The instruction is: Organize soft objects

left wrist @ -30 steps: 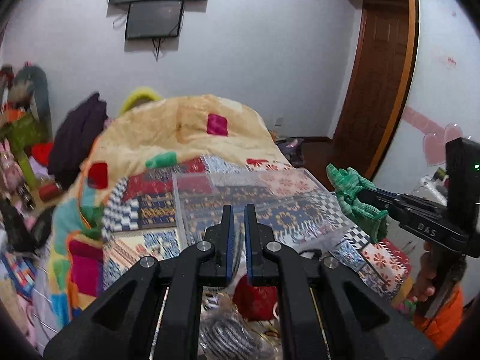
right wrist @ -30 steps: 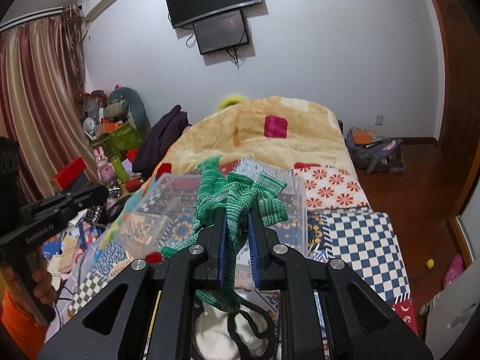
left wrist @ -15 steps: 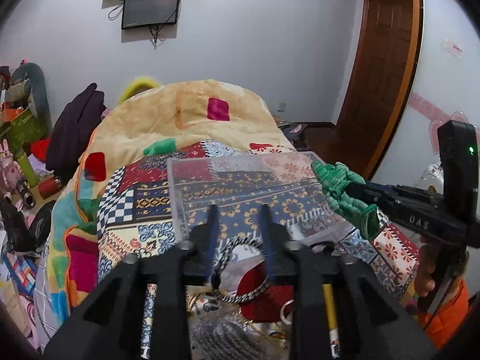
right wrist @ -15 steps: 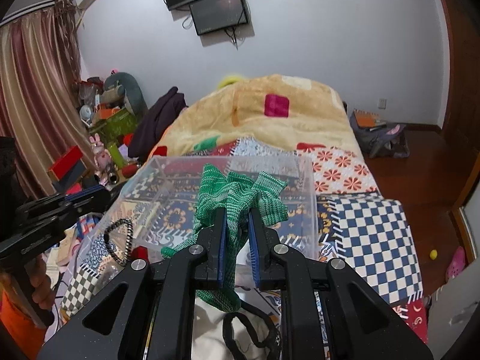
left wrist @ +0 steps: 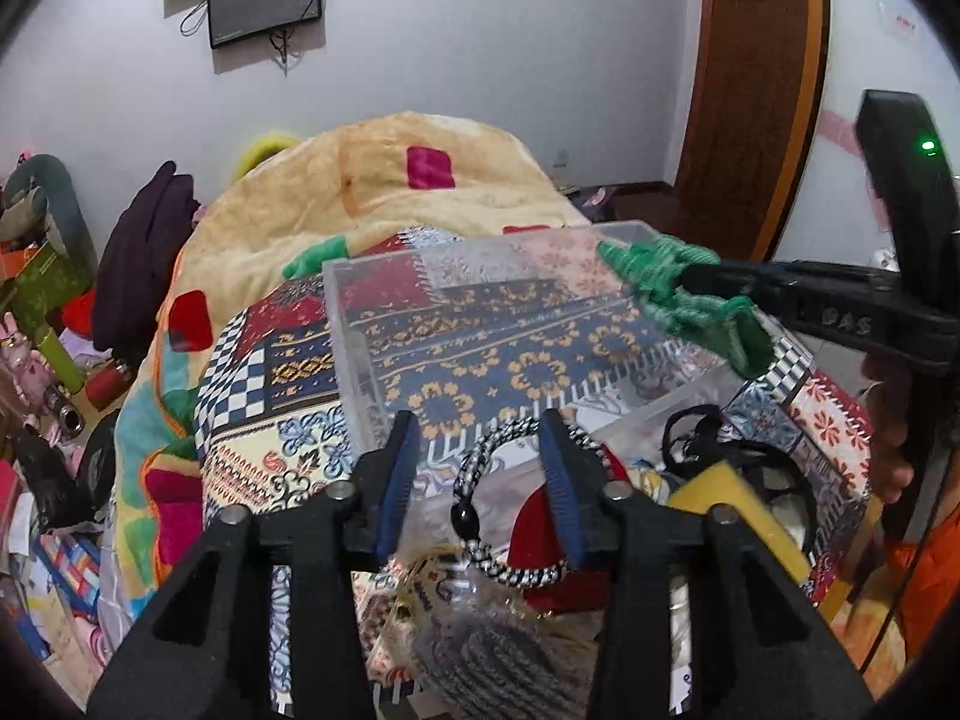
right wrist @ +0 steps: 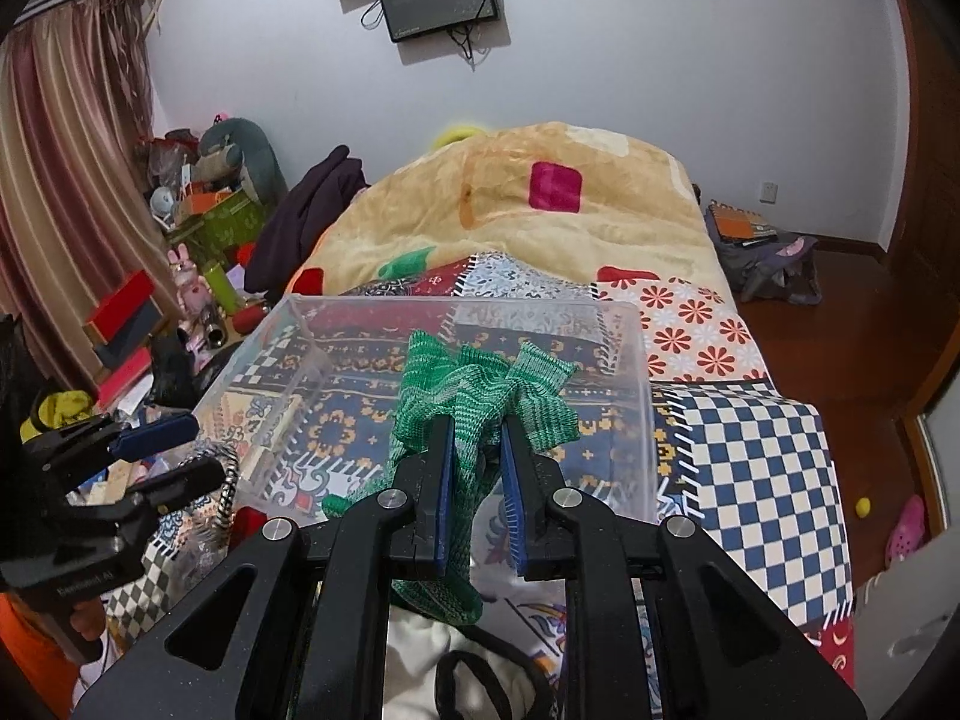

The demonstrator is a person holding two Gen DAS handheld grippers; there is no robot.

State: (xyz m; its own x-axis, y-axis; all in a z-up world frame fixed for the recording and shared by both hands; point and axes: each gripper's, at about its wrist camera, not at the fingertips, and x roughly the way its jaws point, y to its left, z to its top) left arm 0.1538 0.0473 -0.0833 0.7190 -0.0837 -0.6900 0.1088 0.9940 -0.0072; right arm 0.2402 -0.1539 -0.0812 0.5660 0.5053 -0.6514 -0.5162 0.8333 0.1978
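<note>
Your right gripper [right wrist: 475, 468] is clamped on a green knitted cloth [right wrist: 480, 396], a loose, ribbed, crumpled thing that bunches above the blue pads and hangs limp below them. It is held over the near edge of a clear plastic bin [right wrist: 624, 324], a rigid, straight-walled box sitting on the patchwork quilt [right wrist: 756, 456] at the foot of the bed. Your left gripper [left wrist: 480, 456] has its jaws spread wide and grips nothing; a black-and-white braided cord loop [left wrist: 510, 504] with a dark bead lies between the fingers, just in front of the bin's near wall. Whether the cord touches either pad, you cannot tell.
</note>
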